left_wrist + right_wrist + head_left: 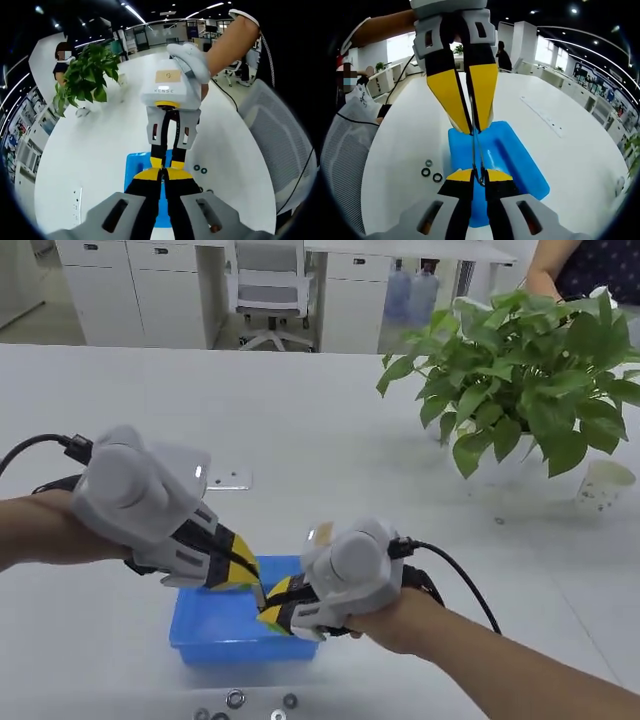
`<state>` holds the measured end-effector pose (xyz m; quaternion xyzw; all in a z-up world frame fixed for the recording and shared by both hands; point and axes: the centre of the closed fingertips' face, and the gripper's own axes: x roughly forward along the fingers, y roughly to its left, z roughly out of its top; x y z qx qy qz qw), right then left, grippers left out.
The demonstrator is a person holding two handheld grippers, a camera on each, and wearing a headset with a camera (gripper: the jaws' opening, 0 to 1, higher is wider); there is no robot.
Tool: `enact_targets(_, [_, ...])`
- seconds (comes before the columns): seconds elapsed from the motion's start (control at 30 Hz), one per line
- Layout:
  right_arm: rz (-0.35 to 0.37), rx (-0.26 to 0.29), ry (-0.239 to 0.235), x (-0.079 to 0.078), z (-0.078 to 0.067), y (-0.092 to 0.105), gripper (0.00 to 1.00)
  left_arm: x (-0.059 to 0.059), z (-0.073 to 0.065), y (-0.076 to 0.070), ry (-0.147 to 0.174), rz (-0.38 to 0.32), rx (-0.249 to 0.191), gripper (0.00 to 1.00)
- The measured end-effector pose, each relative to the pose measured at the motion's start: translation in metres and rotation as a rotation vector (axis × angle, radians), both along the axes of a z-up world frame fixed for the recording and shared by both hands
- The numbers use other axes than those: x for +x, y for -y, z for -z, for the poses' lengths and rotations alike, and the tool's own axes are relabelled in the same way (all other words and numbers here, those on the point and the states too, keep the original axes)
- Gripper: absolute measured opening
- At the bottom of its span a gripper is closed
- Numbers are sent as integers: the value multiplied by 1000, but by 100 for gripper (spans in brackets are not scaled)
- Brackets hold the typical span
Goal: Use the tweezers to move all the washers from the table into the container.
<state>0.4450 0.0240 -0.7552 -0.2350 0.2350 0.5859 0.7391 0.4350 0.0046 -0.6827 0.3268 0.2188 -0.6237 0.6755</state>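
The right gripper (473, 176) is pinched together on the tweezers (476, 150), directly above the blue container (520, 165). The left gripper (471, 129) meets it tip to tip over the container, also clamped on the tweezers' far end, probably to steady or reseat them. The washers (426, 171) lie on the bench (560, 100) just beside the container.

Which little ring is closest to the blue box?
The washer lowest of the three in the right gripper view; the other two lie farther left of the container.
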Motion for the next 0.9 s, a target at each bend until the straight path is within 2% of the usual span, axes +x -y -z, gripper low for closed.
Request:
enact_targets(0.4, [14, -11, -27, 10, 17, 4, 10, 11, 16, 2, -22, -7, 14, 6])
enact_targets(0.9, [19, -26, -48, 14, 29, 7, 10, 15, 30, 1, -35, -2, 30, 6])
